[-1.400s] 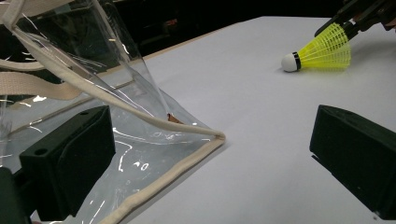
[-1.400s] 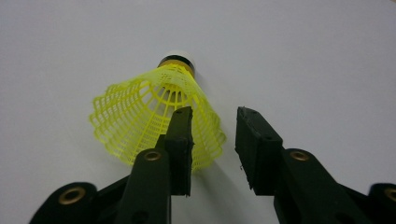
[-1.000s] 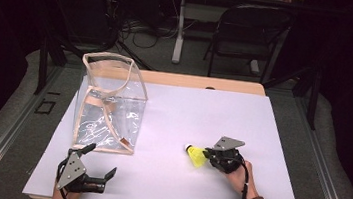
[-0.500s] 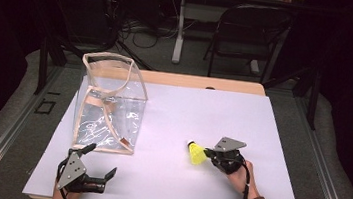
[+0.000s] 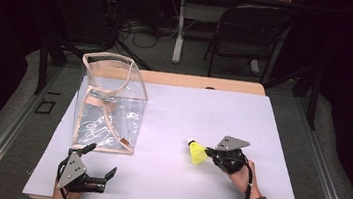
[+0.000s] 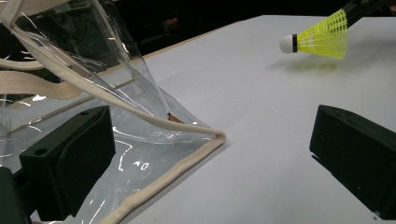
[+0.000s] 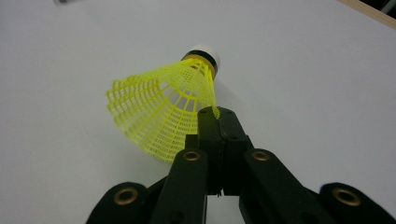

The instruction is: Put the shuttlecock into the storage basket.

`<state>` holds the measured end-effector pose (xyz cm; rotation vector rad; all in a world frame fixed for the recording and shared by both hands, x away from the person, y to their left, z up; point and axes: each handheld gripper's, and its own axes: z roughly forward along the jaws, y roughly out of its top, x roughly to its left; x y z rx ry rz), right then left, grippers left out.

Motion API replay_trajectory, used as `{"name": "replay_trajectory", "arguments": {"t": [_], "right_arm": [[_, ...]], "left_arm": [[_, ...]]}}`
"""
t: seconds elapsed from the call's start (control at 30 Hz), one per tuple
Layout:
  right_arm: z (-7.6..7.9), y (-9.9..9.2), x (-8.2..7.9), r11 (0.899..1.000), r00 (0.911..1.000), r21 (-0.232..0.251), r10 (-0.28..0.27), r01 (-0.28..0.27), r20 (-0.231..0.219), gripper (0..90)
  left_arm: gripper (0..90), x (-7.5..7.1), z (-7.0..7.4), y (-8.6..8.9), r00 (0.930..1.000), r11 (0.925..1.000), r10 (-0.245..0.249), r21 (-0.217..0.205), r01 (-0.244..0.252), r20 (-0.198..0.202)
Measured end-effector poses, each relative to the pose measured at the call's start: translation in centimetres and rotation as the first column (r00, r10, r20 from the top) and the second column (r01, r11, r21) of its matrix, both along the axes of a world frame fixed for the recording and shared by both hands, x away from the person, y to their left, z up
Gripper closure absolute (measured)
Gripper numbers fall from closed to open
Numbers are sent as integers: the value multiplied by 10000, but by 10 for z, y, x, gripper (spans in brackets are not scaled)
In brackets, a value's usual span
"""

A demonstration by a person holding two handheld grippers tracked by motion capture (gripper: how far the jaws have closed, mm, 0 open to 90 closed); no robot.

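A clear plastic bag (image 5: pixel 108 104) with cream fabric trim stands open on the left half of the white table (image 5: pixel 165 179). Its cream straps hang down inside it, and a small brown piece lies at its bottom near corner; nothing else can be made out in it. In the left claw view the bag's near corner (image 6: pixel 205 140) lies crumpled flat on the table, just beyond the claw.

The shuttlecock (image 5: pixel 197 152) is at the right of the table, well apart from the bag. It has a bright yellow mesh skirt (image 7: pixel 159 116) and a white cap with a dark band (image 7: pixel 201 53). It is tilted, cap pointing left and away, and its shadow on the table under it suggests it is lifted slightly.

The right claw (image 5: pixel 211 154) is clenched on the skirt's rim, its two black tips pressed together with the yellow mesh pinched between them (image 7: pixel 215 112).

The left claw (image 5: pixel 99 163) rests at the table's near left edge, released, with its jaws wide apart and nothing between them, pointing toward the bag's near corner.
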<state>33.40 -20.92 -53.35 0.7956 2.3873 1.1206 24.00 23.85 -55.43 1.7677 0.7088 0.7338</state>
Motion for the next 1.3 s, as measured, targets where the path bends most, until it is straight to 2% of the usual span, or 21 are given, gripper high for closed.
{"name": "replay_trajectory", "arguments": {"t": [0.47,1.3], "right_arm": [[16,-7,-2,9999,10000,99,-73,74,-59,900],[64,-13,-6,10000,9991,70,22,-25,432,900]], "left_arm": [[0,1,0,0,10000,10000,0,33,0,4],[0,1,0,-1,10000,10000,-20,70,20,-6]]}}
